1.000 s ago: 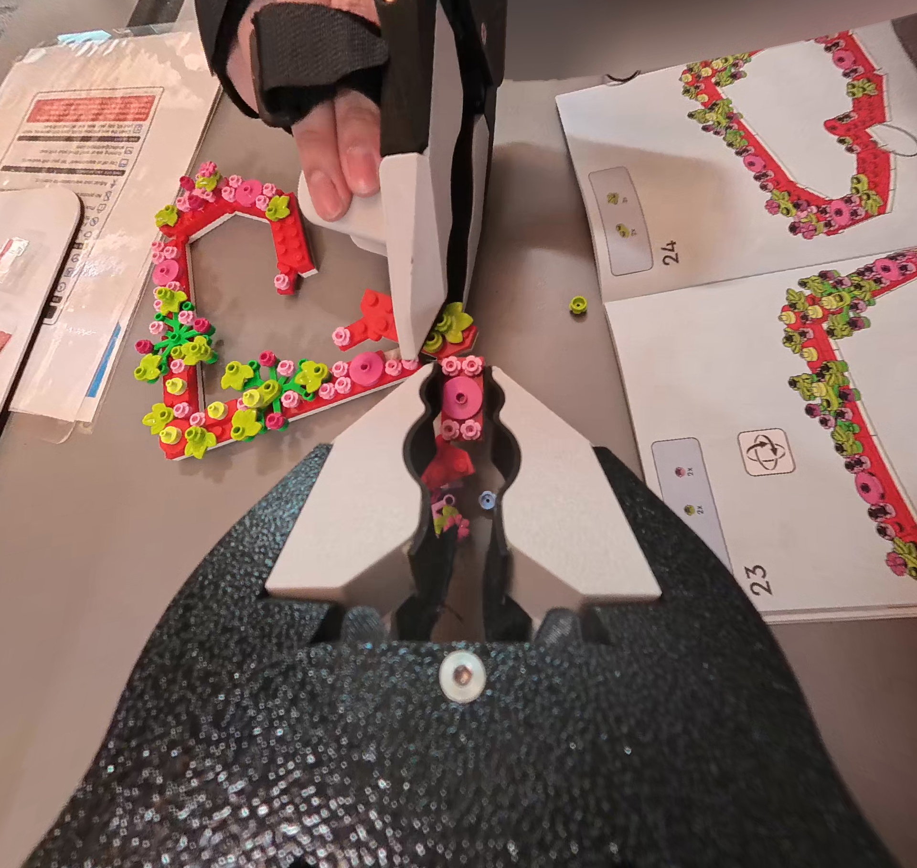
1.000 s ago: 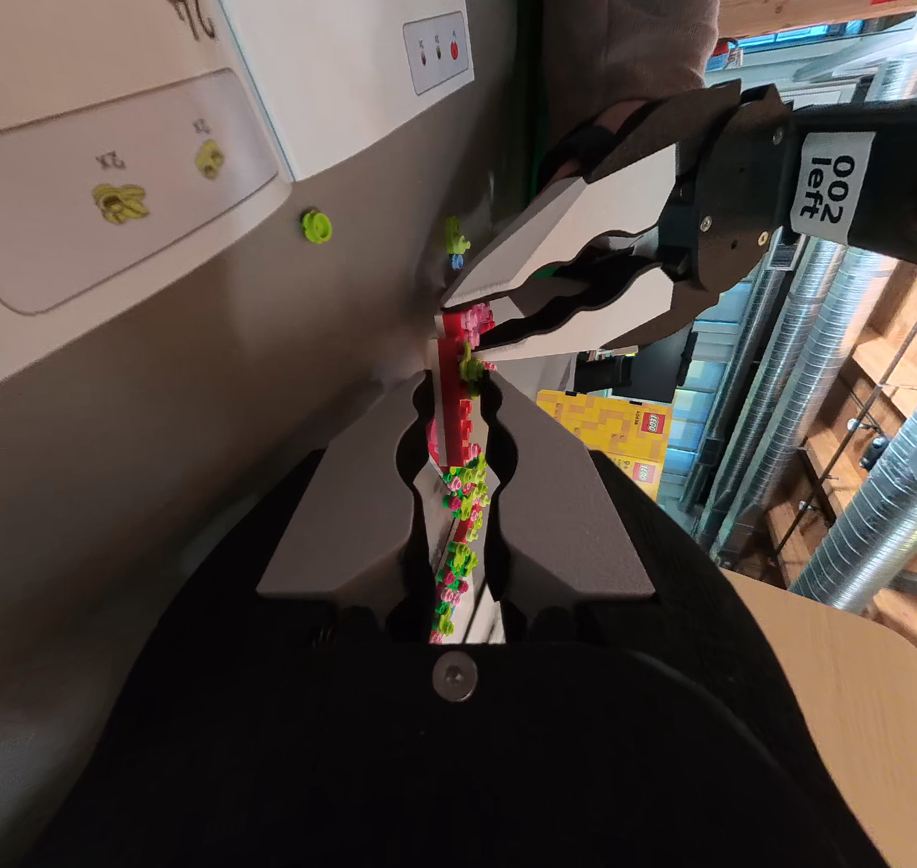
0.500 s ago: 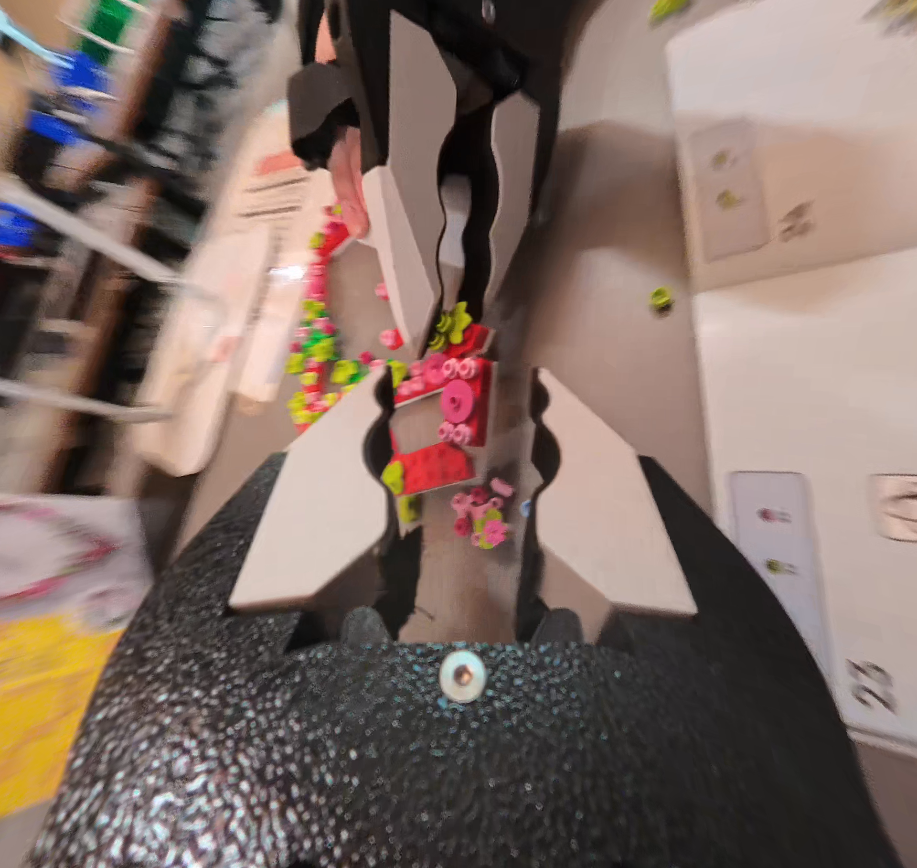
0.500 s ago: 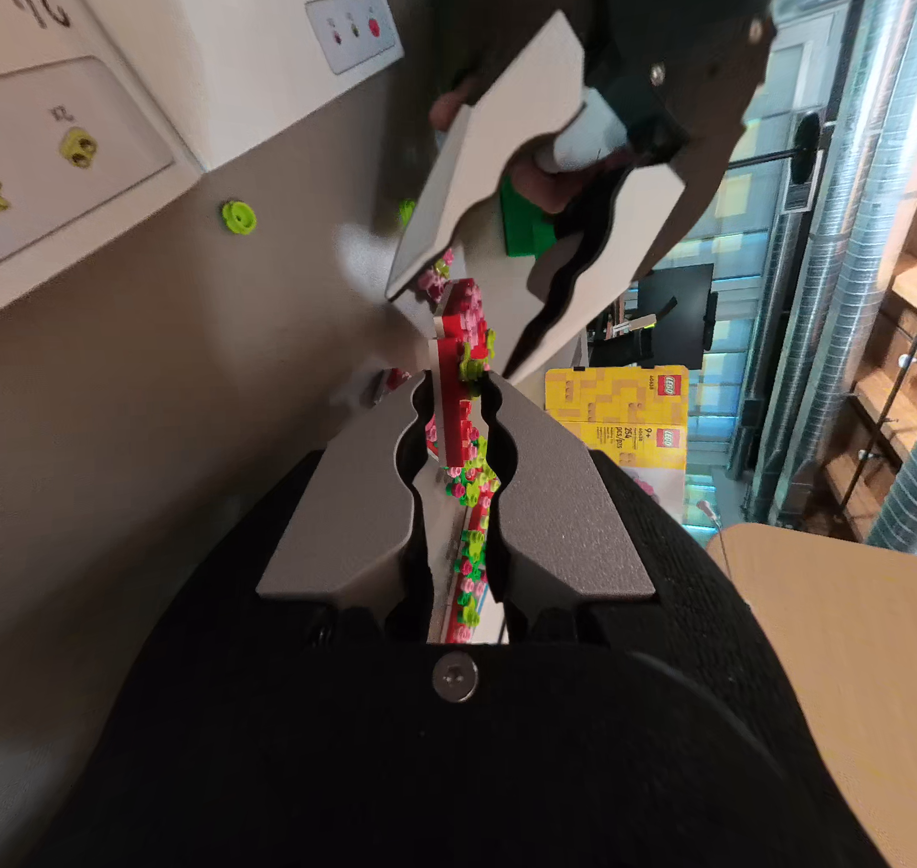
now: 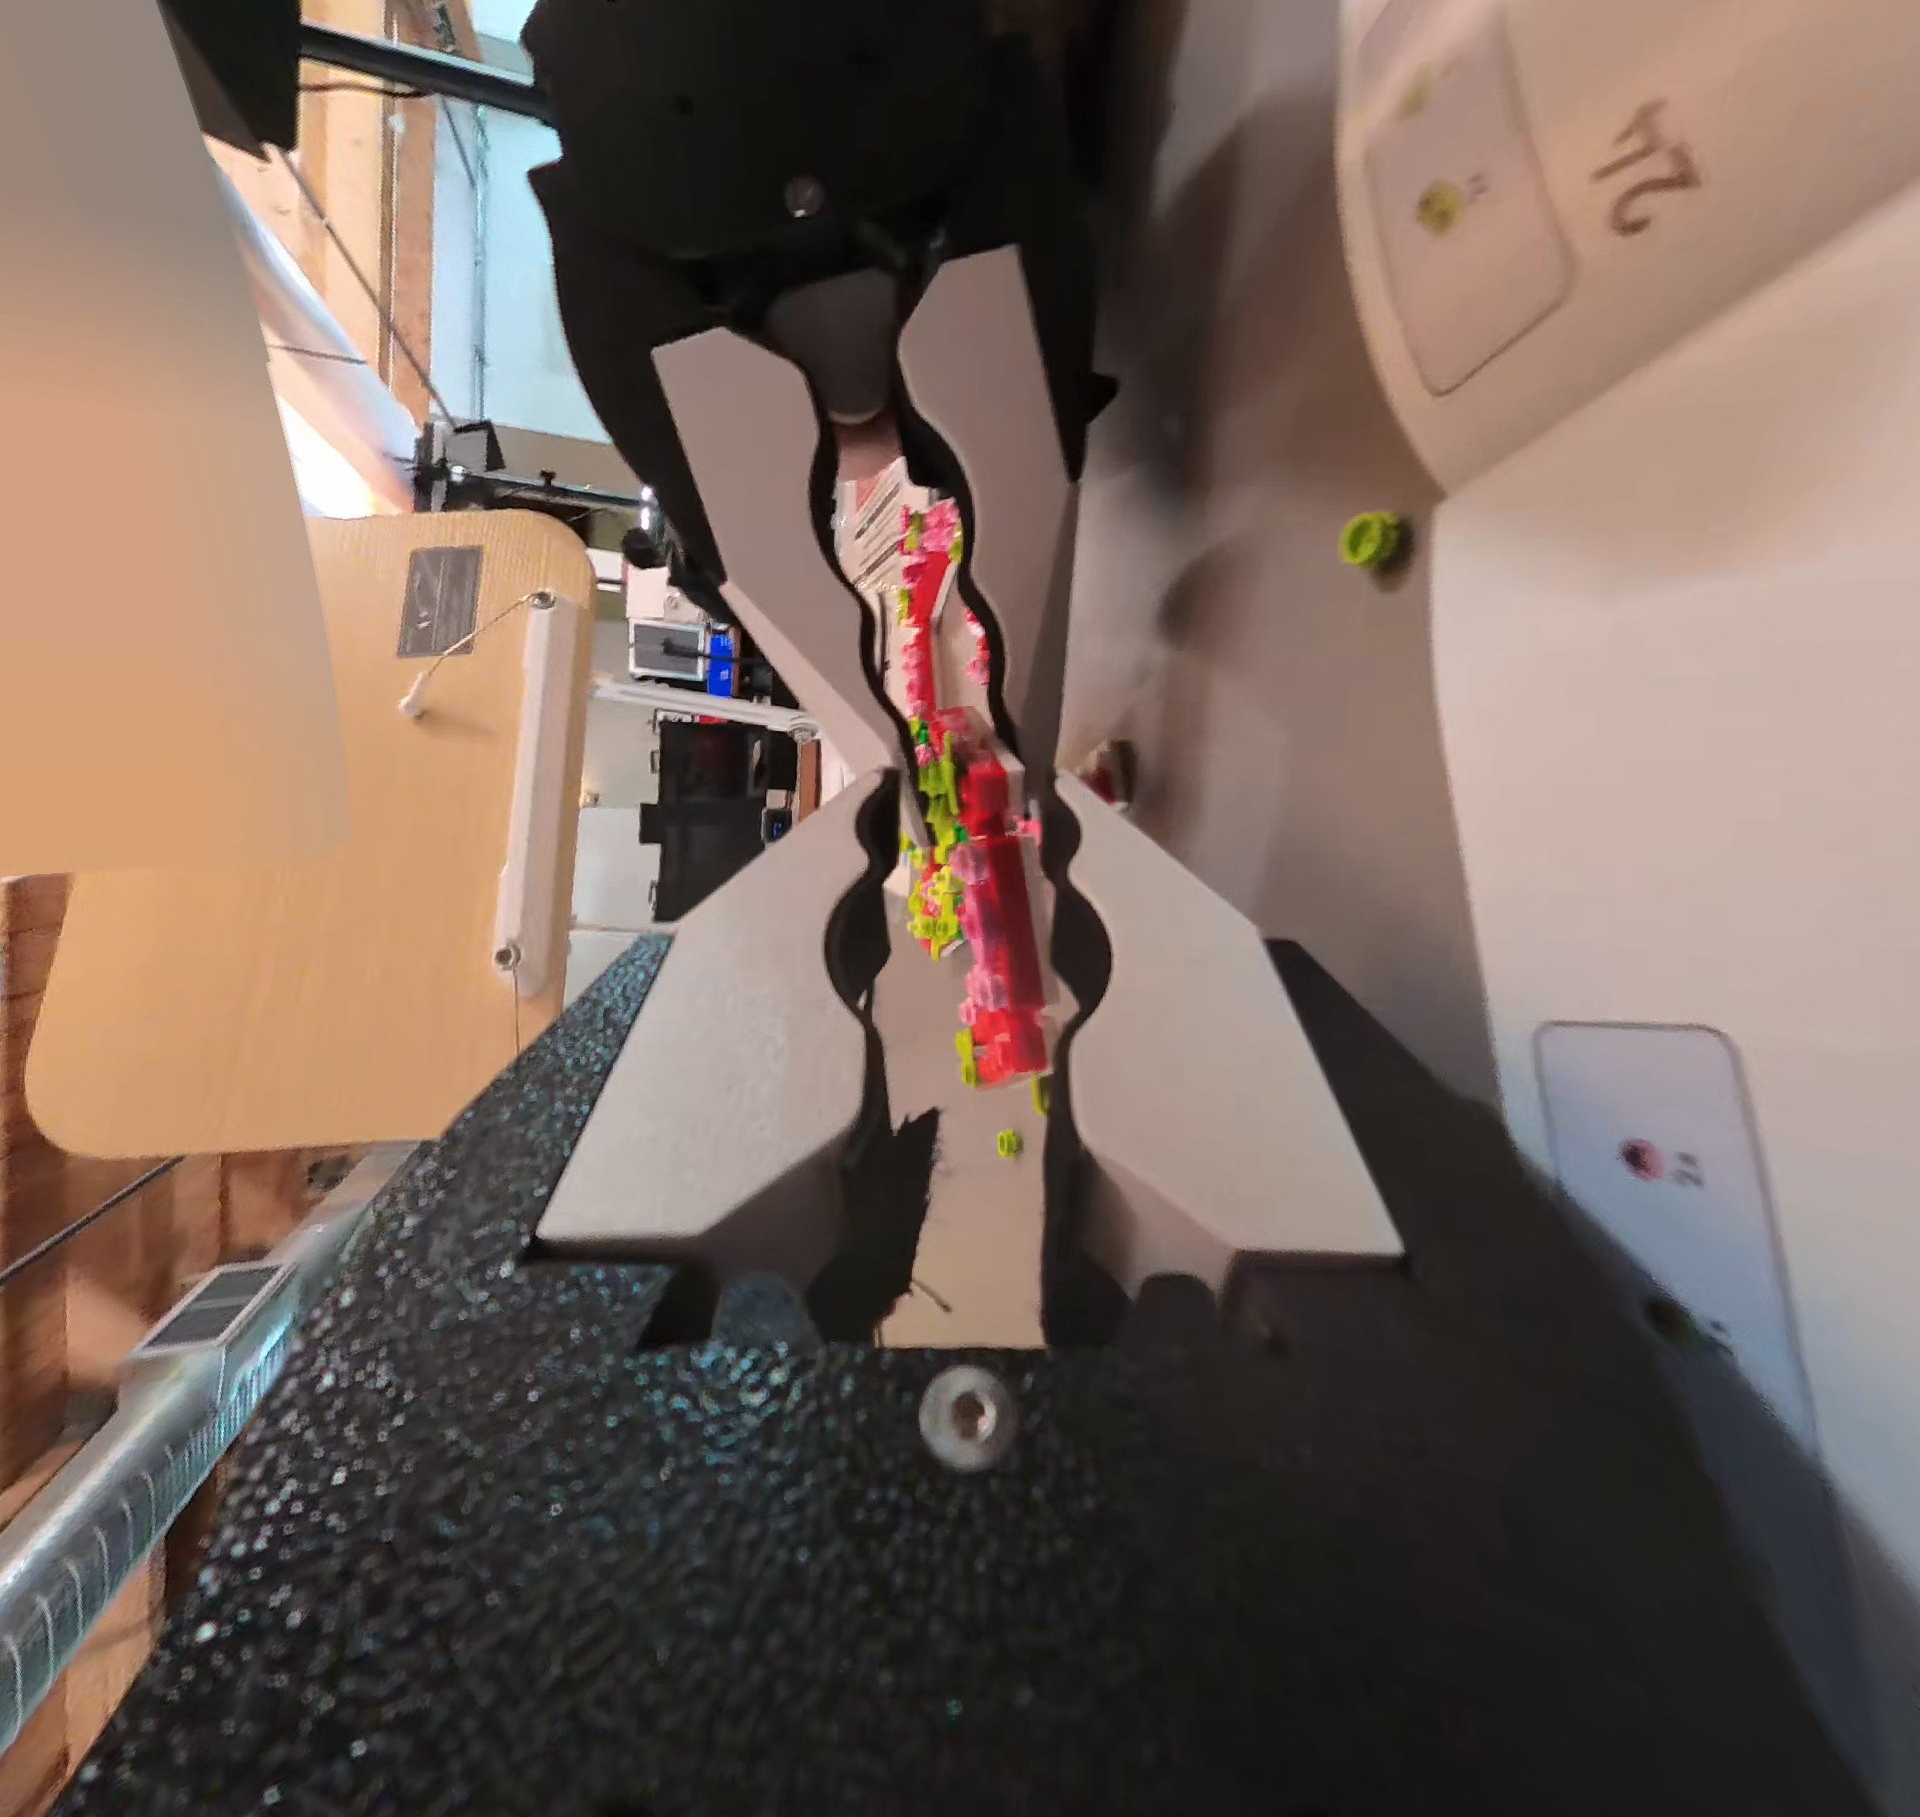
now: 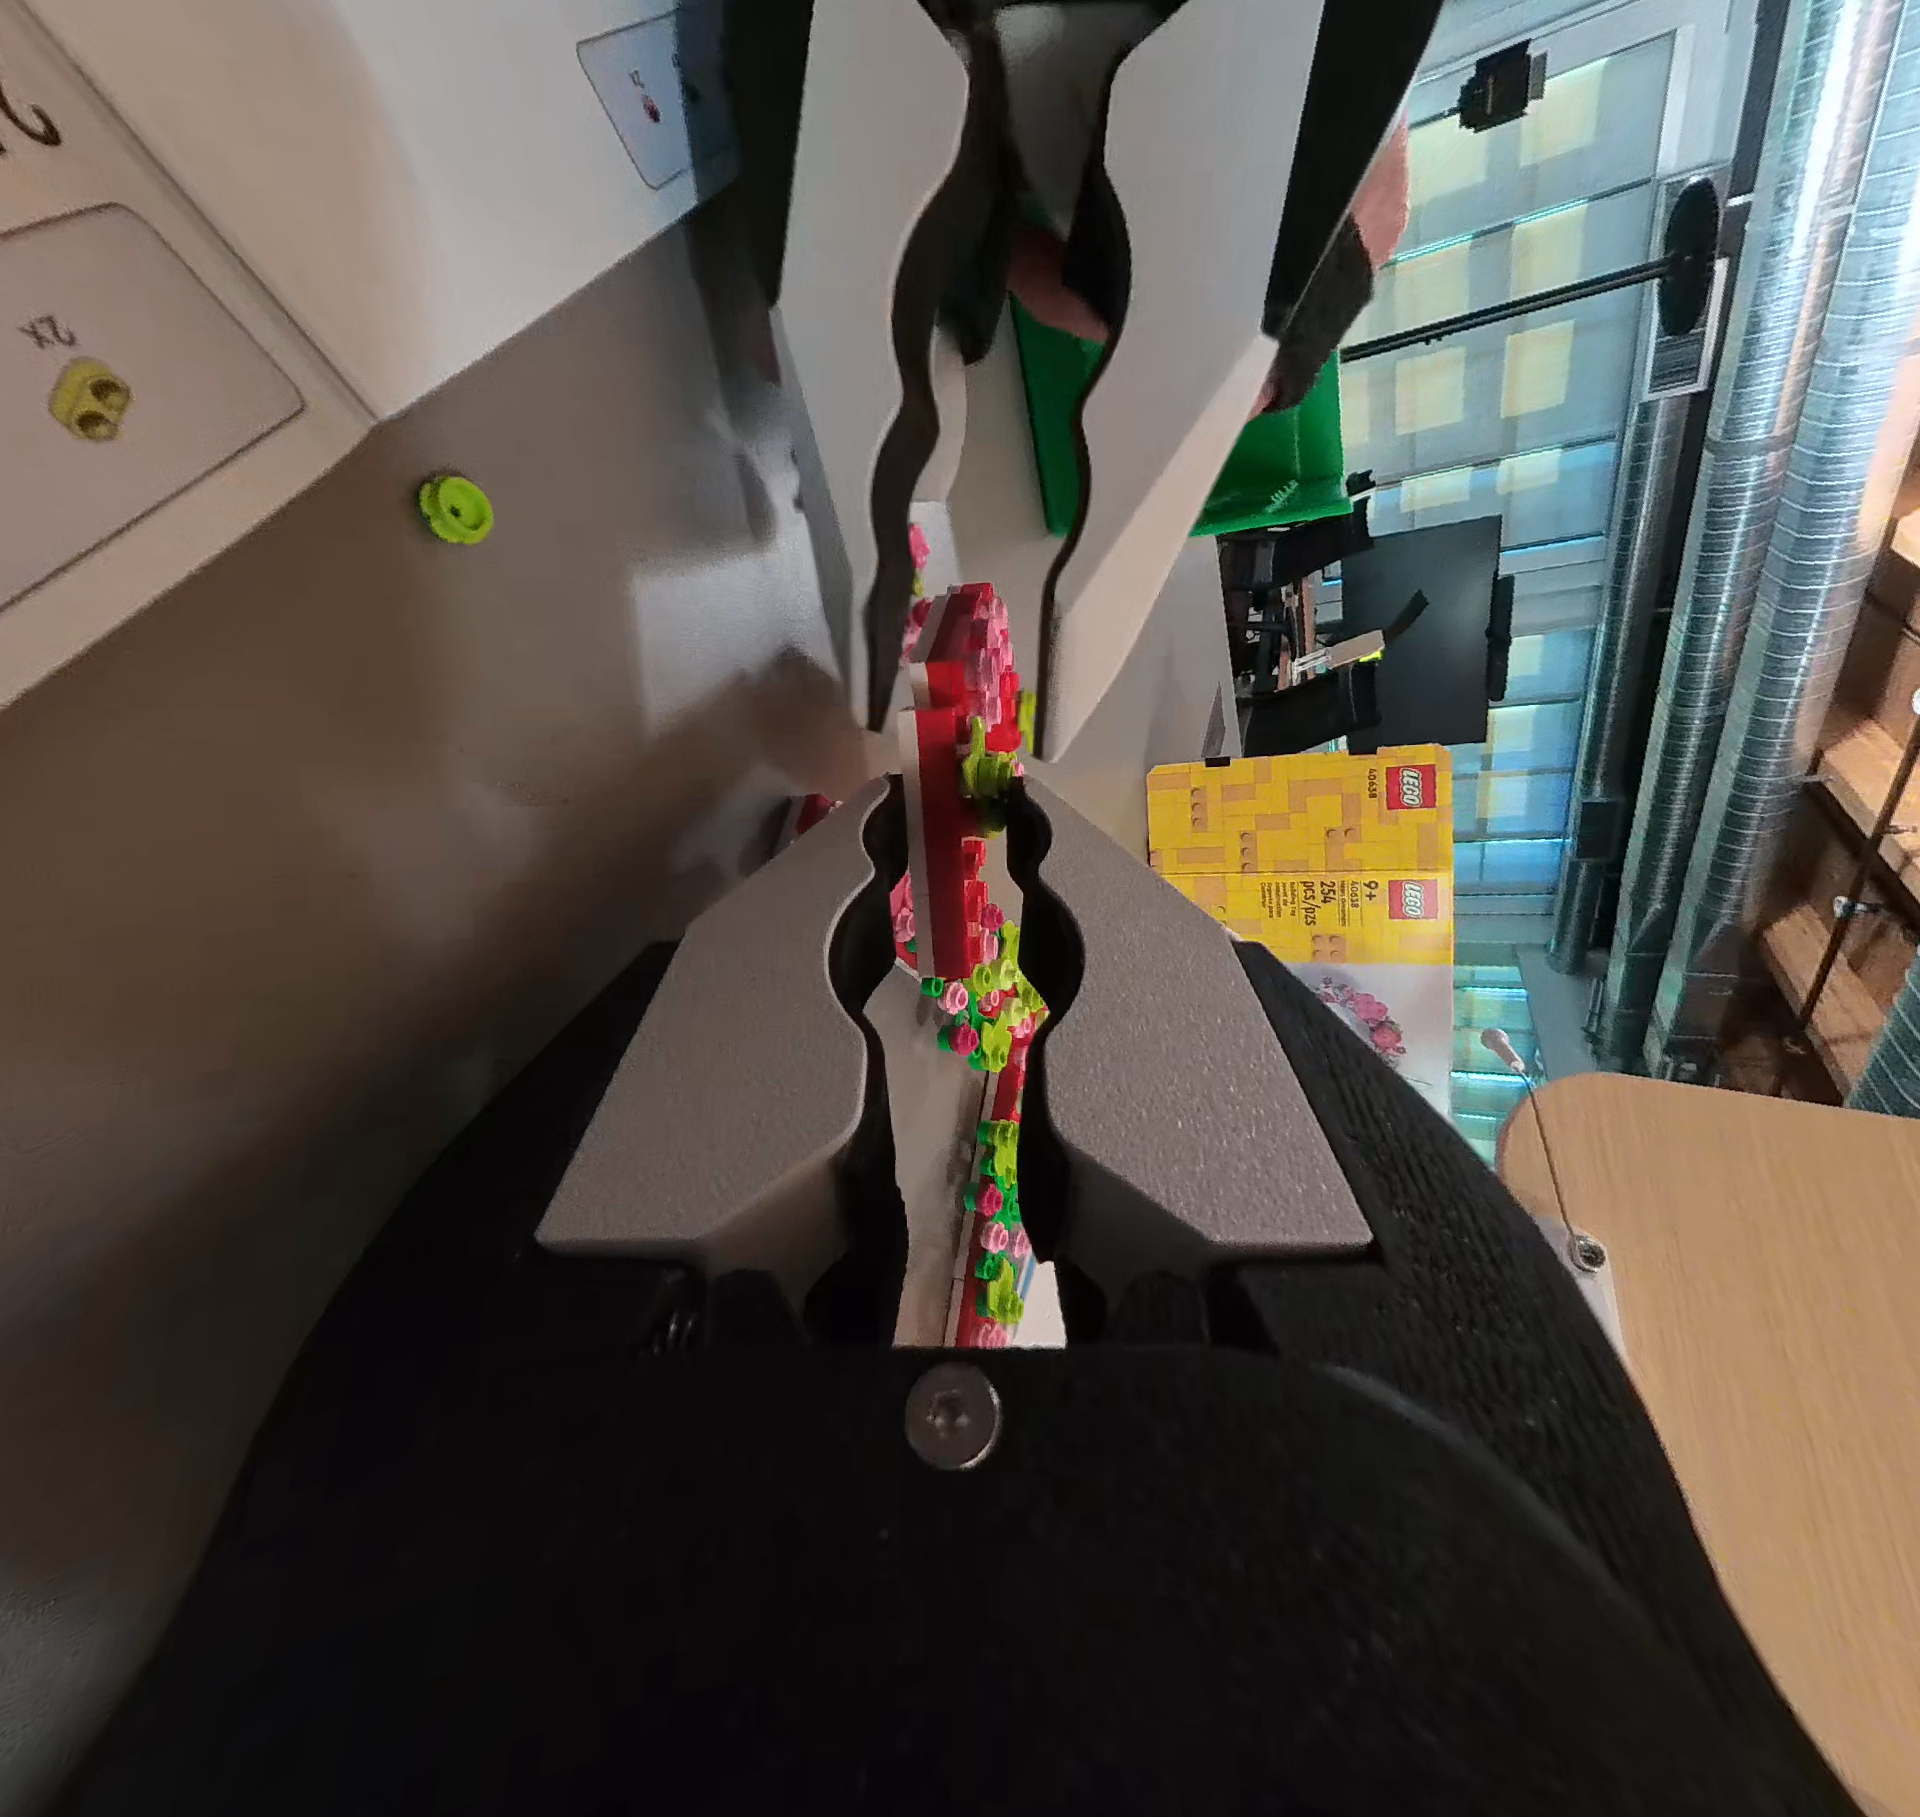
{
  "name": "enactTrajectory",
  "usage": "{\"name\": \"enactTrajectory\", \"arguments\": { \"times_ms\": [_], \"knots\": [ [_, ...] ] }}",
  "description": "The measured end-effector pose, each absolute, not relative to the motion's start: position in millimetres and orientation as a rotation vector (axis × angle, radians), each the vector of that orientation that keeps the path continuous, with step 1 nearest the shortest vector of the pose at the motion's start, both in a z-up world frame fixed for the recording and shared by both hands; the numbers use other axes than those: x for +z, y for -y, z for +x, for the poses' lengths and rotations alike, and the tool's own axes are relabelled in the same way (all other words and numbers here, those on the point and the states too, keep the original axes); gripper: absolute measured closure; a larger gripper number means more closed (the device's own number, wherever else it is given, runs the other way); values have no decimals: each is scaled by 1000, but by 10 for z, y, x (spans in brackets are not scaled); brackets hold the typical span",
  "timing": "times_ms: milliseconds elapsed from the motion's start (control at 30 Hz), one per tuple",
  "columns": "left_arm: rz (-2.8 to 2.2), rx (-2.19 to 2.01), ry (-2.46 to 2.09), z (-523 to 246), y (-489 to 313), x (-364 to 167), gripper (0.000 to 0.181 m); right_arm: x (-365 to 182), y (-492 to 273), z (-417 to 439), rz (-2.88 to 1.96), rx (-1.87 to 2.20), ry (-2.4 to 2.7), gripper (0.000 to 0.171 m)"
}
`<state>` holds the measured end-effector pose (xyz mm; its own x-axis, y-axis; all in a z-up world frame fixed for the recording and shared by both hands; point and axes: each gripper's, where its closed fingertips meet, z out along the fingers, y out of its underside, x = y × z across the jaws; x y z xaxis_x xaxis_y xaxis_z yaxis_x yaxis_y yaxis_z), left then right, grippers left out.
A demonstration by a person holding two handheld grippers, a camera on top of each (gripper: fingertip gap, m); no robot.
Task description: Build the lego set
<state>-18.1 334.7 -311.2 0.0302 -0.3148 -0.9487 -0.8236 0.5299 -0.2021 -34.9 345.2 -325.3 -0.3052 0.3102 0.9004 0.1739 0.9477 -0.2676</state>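
Observation:
The red lego heart frame (image 5: 997,884), studded with pink and lime flowers, stands on edge above the grey table (image 6: 312,936). My left gripper (image 5: 968,785) is shut on one stretch of it. My right gripper (image 6: 956,791) is shut on the adjoining stretch (image 6: 940,832). The two grippers meet tip to tip. The right gripper (image 5: 966,765) comes in from the top of the left wrist view. The left gripper (image 6: 961,728) comes in from the top of the right wrist view. The rest of the frame runs back between my right fingers (image 6: 727,1040).
The open instruction booklet (image 5: 1662,728) lies on the table beside the grippers and also shows in the right wrist view (image 6: 260,105). A loose lime round piece (image 5: 1371,539) lies by its edge. A yellow lego box (image 6: 1299,863) stands behind. A small lime piece (image 5: 1006,1142) lies under my left gripper. About 7 centimeters separates my left fingertips from the loose lime round piece (image 5: 1371,539).
My left gripper was open half a second ago; it has rolled about a quarter turn and closed on the frame. The heart has come up from flat on the table to on edge.

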Motion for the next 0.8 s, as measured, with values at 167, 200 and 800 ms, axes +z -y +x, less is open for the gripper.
{"name": "enactTrajectory", "arguments": {
  "times_ms": [167,200,800],
  "knots": [
    [-933,639,-1554,-178,-3376,-3094,165,-3220,-3465,-351,-384,168,1878,154],
    [-900,671,-1560,-174,-3370,-3089,166,-3214,-3462,-351,-388,175,1876,155],
    [-714,722,-1694,-33,-3219,-3216,181,-3294,-3350,-286,-317,189,1977,155]
  ]
}}
